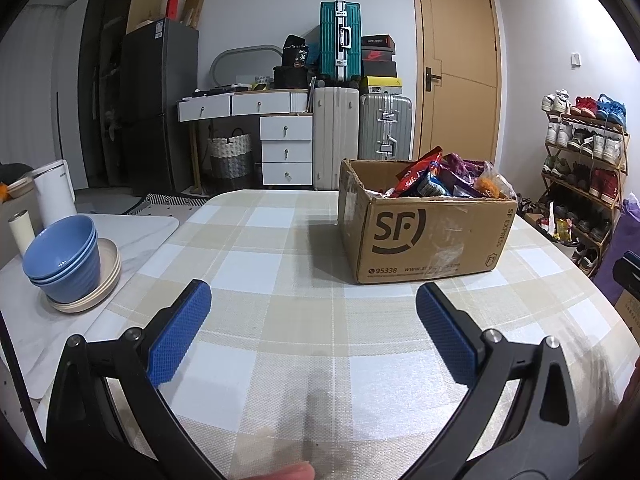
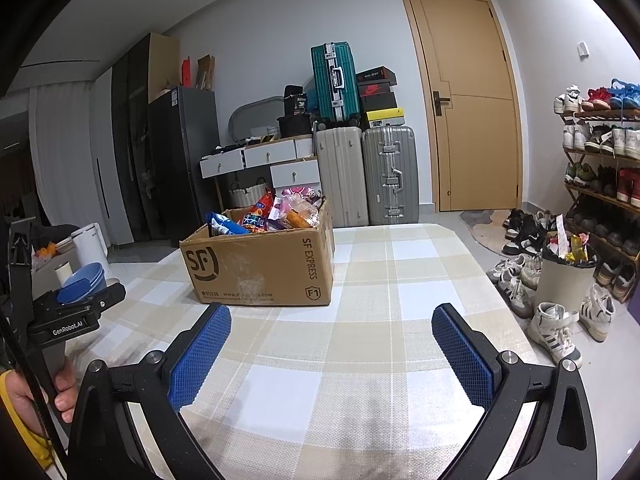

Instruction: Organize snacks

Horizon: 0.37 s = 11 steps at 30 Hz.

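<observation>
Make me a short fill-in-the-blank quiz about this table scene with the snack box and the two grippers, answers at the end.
1. The snack packets sit inside a cardboard box printed with the letters ____.
2. Both the left gripper and the right gripper have their jaws ____ and hold nothing.
3. The stacked bowls resting on beige plates are ____ in colour.
4. The tablecloth has a ____ pattern.

Answers: SF; open; blue; checked
</observation>
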### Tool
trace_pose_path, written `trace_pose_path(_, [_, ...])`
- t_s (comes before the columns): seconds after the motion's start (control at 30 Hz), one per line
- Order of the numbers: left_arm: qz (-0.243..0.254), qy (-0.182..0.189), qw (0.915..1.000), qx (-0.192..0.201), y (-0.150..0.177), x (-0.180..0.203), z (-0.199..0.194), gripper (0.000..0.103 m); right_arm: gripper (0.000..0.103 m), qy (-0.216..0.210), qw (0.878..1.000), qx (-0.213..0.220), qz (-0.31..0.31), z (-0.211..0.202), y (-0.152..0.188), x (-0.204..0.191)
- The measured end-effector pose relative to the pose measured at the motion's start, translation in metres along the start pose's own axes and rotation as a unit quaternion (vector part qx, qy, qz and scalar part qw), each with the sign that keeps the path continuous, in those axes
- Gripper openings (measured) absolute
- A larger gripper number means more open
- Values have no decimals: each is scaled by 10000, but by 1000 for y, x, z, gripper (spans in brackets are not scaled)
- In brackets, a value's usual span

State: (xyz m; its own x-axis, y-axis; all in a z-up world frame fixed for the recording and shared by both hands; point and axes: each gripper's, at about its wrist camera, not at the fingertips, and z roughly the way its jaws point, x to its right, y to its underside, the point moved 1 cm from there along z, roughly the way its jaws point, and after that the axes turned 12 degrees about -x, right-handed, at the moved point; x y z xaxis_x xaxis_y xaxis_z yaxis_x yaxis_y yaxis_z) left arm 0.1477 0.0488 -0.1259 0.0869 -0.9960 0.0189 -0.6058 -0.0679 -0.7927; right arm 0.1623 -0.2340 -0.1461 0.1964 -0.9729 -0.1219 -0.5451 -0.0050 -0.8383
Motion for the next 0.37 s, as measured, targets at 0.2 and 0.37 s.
trace_pose_path(0.2, [21,18,10000,-2,1,2,0,103,102,-12,10000,0,44,0,0,2])
trace_pose_path(0.37, [4,12,10000,-16,1,2,1,103,102,-9,10000,-2,27,0,0,2])
